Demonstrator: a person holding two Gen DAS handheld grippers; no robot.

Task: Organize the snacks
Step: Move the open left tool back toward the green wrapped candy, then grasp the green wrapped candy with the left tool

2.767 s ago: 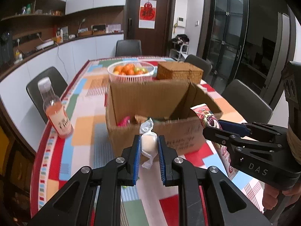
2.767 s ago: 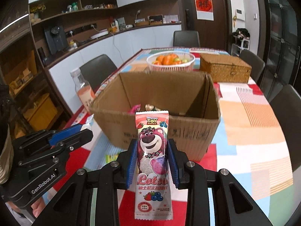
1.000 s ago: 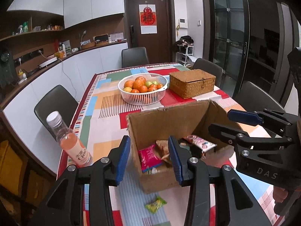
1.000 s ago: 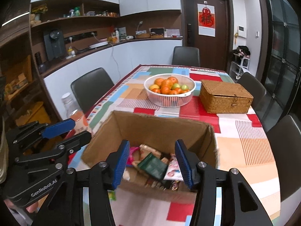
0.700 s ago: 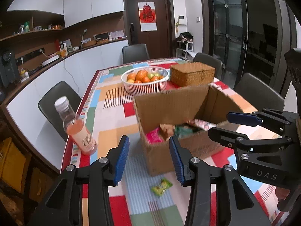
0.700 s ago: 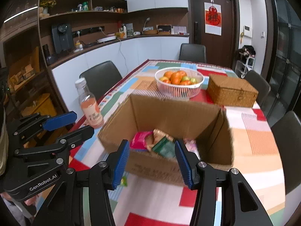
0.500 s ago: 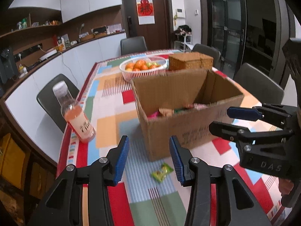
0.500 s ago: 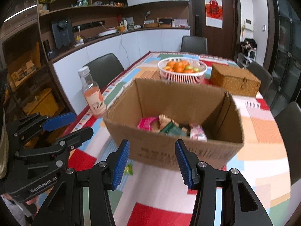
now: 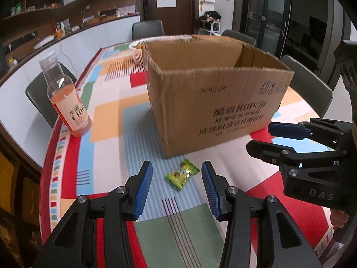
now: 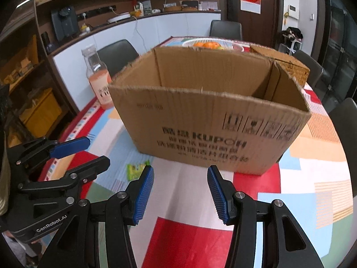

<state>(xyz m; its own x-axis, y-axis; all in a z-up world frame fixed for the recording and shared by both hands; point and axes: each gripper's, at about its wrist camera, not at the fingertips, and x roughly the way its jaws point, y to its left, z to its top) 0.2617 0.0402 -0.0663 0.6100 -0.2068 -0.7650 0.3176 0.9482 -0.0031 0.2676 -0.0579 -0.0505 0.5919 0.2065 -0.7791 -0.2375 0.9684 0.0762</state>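
The left gripper (image 9: 177, 174), its jaws just widening and apart, frames a green wrapped candy (image 9: 181, 174) lying untouched on the patchwork tablecloth (image 9: 107, 111), just before the cardboard box (image 9: 214, 102). The right gripper (image 10: 180, 179) hangs parted and empty before the box.

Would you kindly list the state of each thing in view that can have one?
Cardboard box: upright on the table, top open.
Green candy: wrapped, lying loose on the tablecloth in front of the box.
Drink bottle: upright, capped, partly full.
Wicker box: lid closed.
Left gripper: open, empty, just been opening.
Right gripper: open, empty.
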